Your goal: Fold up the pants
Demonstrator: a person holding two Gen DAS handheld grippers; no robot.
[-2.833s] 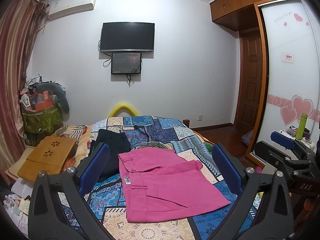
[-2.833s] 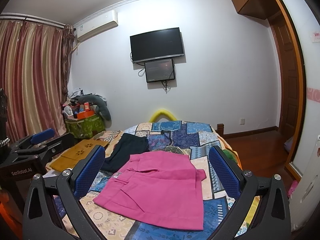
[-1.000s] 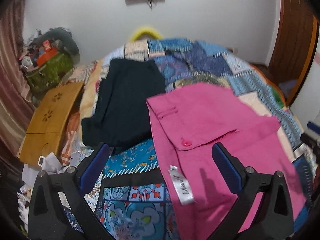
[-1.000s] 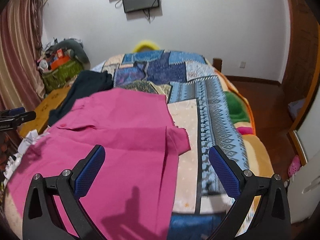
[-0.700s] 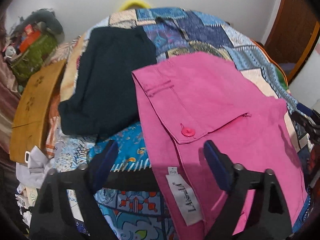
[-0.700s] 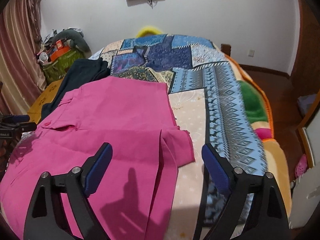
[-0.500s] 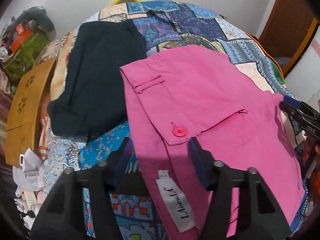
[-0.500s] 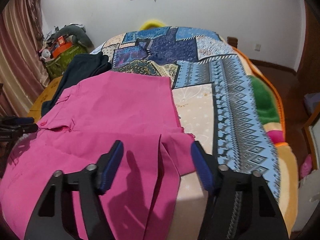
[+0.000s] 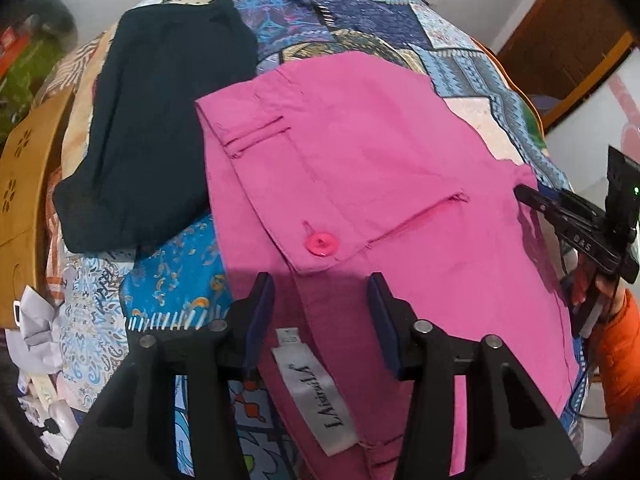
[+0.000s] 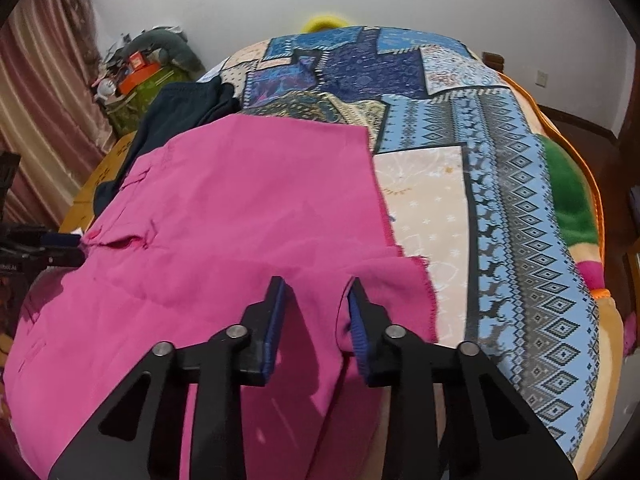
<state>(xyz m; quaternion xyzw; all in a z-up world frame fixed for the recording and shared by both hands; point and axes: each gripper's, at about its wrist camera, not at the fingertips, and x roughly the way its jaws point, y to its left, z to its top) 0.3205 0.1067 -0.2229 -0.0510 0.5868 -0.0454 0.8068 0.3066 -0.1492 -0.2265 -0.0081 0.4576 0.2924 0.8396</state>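
Pink pants [image 9: 360,168] tag reads "LAisiniLA" (roughly) — left claw [image 9: 320,312], right claw [image 10: 316,312] closing over fabric

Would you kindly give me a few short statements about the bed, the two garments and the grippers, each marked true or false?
1. The pink pants lie on a patchwork bedspread. True.
2. The dark garment lies on top of the pink pants. False: it lies beside them, on the bedspread.
3. A white label shows at the waistband, near the left gripper. True.
4. The right gripper hangs over bare floor. False: its jaws are closing over pink fabric.
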